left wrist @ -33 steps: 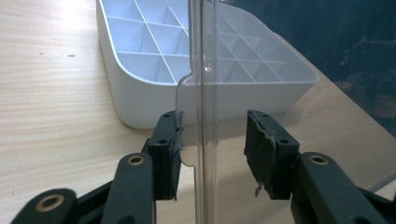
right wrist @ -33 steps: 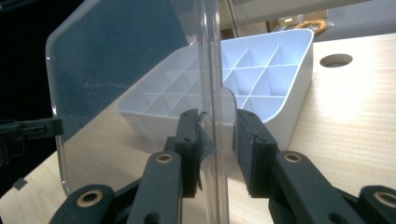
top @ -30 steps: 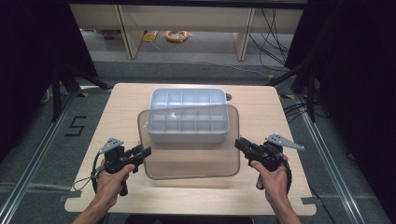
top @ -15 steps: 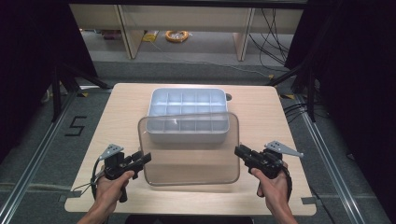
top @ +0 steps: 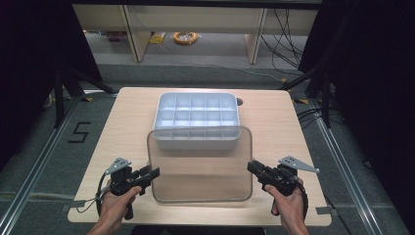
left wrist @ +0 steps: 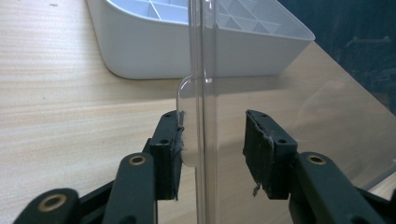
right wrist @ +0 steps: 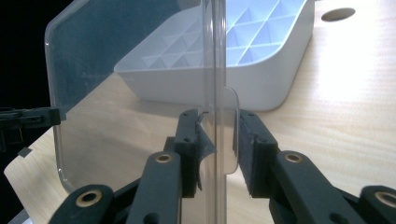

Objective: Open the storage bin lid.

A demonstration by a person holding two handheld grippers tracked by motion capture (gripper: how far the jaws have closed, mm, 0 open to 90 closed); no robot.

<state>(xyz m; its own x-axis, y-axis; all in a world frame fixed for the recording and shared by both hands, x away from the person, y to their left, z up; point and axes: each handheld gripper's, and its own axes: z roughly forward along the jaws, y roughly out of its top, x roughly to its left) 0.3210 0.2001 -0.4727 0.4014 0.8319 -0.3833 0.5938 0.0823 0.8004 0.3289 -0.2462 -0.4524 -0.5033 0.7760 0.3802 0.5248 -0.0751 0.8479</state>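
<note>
A clear plastic lid (top: pixel 199 166) hangs level over the near half of the table, its far edge overlapping the front of a white compartment tray (top: pixel 195 105). My left gripper (top: pixel 154 174) is shut on the lid's left edge, and my right gripper (top: pixel 252 167) is shut on its right edge. In the left gripper view the lid's rim (left wrist: pixel 203 56) and small tab stand between the black jaws (left wrist: pixel 212 121), with the tray (left wrist: pixel 154 51) behind. In the right gripper view the jaws (right wrist: pixel 218 119) pinch the rim and tab of the lid (right wrist: pixel 130 70), the tray (right wrist: pixel 261 65) beyond it.
The wooden table (top: pixel 127 127) has a round hole (top: pixel 239 102) just behind the tray's right corner. Bare wood lies left and right of the tray. A yellow cable coil (top: pixel 185 37) lies on the floor beyond the table, under a shelf.
Both hands have drawn the lid toward the near edge of the table and lower. It covered much of the tray before; now only its far edge overlaps the tray's front.
</note>
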